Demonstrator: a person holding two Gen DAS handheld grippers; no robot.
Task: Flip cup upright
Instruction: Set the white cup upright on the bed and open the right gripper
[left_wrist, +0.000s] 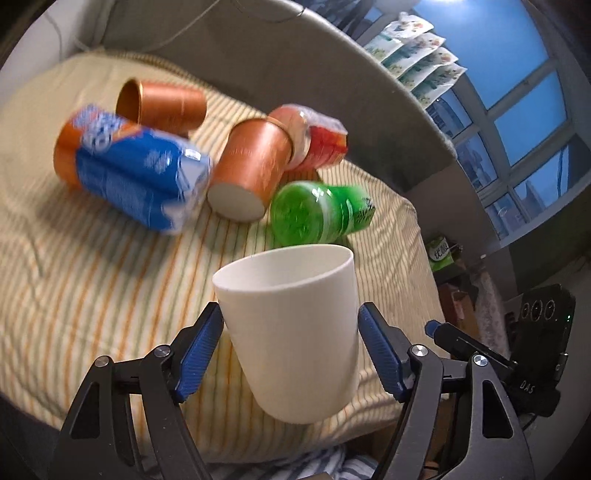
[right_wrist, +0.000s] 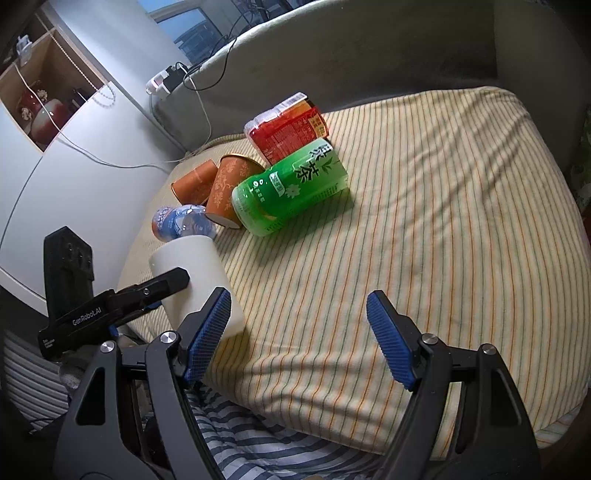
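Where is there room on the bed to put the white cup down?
The striped sheet is bare right of the green bottle, out to the grey rail, and in front, by the right hand-held gripper. It is crowded at the back left: orange cups, red pack and blue bottle lie bunched there.

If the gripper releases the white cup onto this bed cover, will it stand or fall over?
The white cup looks thin-walled and empty, so probably light. It sits tilted between the left gripper pads, and its base is narrower than its rim, so on the soft striped bed cover it may tip. Once down, it would likely roll in a curve.
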